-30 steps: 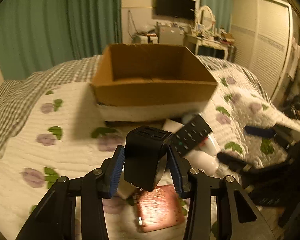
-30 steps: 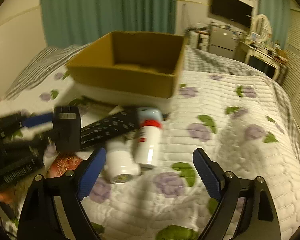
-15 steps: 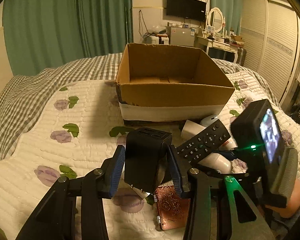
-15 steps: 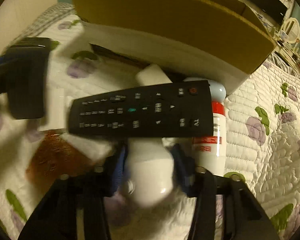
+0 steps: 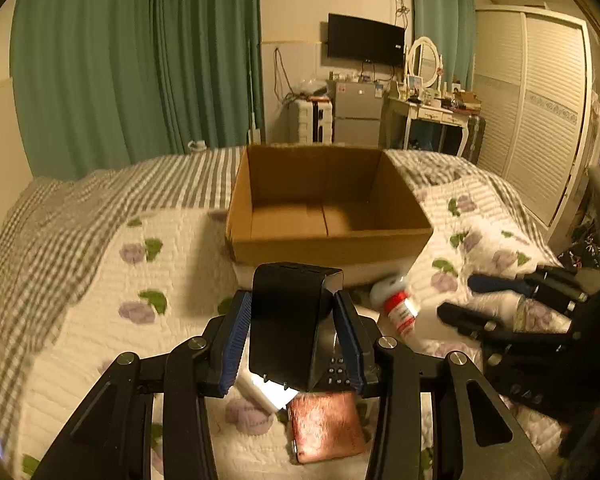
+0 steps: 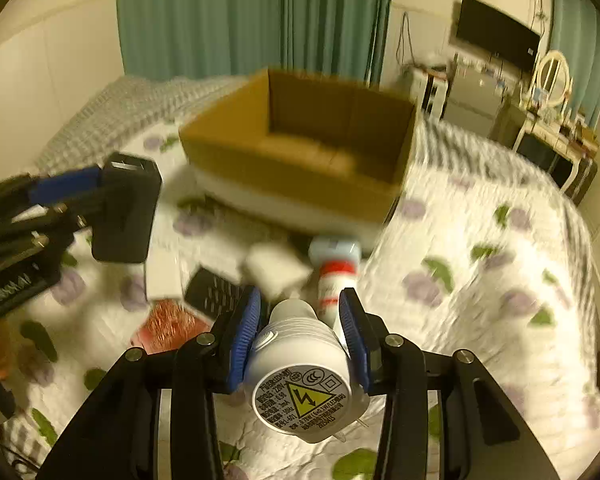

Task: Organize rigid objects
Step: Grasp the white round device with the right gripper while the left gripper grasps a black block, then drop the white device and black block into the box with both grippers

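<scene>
My left gripper is shut on a black plug block and holds it above the quilt, just in front of the open cardboard box. In the right wrist view the same block hangs at the left. The jaws of my right gripper are closing, and their blue pads press on a white round plug-in device with a warning label on its base. It is lifted off the bed. The box lies ahead of it, with nothing inside.
On the quilt in front of the box lie a red-and-white bottle, a black remote, a white box and a reddish-brown flat case. The right gripper reaches in at the right of the left wrist view.
The right gripper came down on the white device, shut on it and lifted it from under the remote. The left gripper rose with the black block, so the box's inside now shows.
</scene>
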The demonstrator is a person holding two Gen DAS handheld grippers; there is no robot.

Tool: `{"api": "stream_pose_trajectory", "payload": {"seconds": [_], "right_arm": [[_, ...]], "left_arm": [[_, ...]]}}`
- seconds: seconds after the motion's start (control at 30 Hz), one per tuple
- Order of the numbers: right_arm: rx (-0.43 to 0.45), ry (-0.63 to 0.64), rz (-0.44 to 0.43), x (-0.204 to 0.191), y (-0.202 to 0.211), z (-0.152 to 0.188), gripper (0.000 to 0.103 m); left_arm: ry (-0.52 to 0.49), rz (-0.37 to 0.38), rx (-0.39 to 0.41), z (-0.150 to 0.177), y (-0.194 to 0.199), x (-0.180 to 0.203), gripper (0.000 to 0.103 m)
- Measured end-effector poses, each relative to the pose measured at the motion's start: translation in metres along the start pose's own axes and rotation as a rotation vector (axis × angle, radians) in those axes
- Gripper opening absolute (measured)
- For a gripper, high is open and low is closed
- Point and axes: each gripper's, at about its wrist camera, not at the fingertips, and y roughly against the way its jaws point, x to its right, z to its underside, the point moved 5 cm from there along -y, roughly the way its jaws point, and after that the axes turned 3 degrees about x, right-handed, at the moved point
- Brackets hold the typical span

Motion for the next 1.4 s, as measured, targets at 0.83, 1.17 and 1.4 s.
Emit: {"api": "stream_pose_trajectory", "payload": {"seconds": [0.83,1.17,1.4], "right_arm": [[0.084,-0.027,-0.059,0.058,-0.118,-0.154,0.042],[0.149,-0.071,-0.027,0.069,-0.082,-0.145,0.076],[0.192,-0.043,-0.041,0.060,-0.014,-0.118,0.076]], "left_arm": [[-0.060,0.002,-0.010,-0.097,-0.143,-0.017,0.009],[-0.017,-0.008,-0.032,-0.082,-0.114,-0.019,0.058],[-0.007,-0.023,-0.056,-0.050,-0.061,-0.016,0.058]]}}
